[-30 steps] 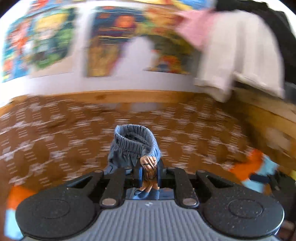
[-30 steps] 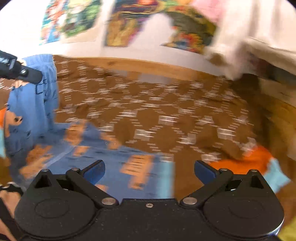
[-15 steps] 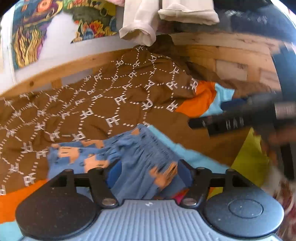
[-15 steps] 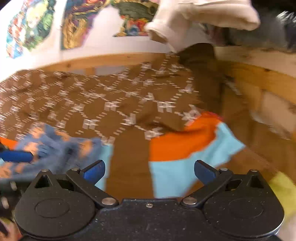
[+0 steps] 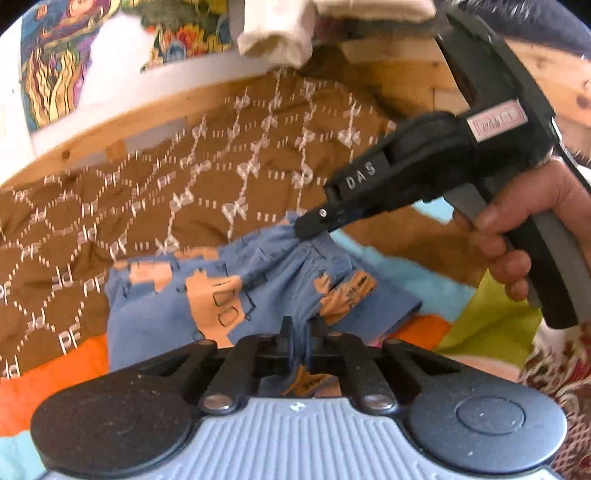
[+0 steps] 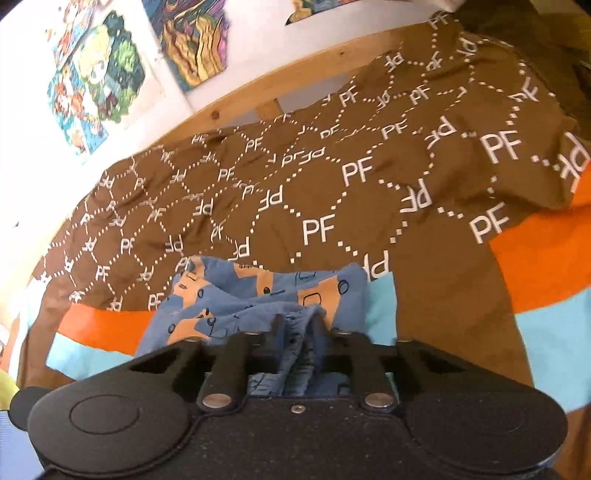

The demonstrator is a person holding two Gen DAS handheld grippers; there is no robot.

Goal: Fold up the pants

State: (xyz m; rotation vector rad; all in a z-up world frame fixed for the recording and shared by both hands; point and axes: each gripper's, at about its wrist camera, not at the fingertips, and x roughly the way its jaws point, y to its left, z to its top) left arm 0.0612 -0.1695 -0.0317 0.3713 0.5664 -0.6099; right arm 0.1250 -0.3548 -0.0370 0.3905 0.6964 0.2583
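Small blue pants with orange prints [image 5: 236, 288] lie bunched on the bed. My left gripper [image 5: 297, 332] is shut on the pants' gathered waistband edge close to the camera. My right gripper [image 5: 314, 225] reaches in from the right in the left wrist view, its tip pinching the far side of the same waistband. In the right wrist view the right gripper [image 6: 299, 325] is shut on bunched blue fabric of the pants [image 6: 258, 295]. The cloth hangs a little stretched between the two grippers.
A brown bedspread with white PF lettering [image 6: 332, 177] covers the bed, with orange and light blue panels [image 6: 546, 258]. A wooden bed frame [image 5: 122, 125] and a wall with posters [image 6: 99, 74] stand behind. White clothes [image 5: 280, 33] hang over the far rail.
The left gripper opened, dropped the pants onto the bed and shut again on the waistband. The right gripper, open before, has closed on the waistband's other side.
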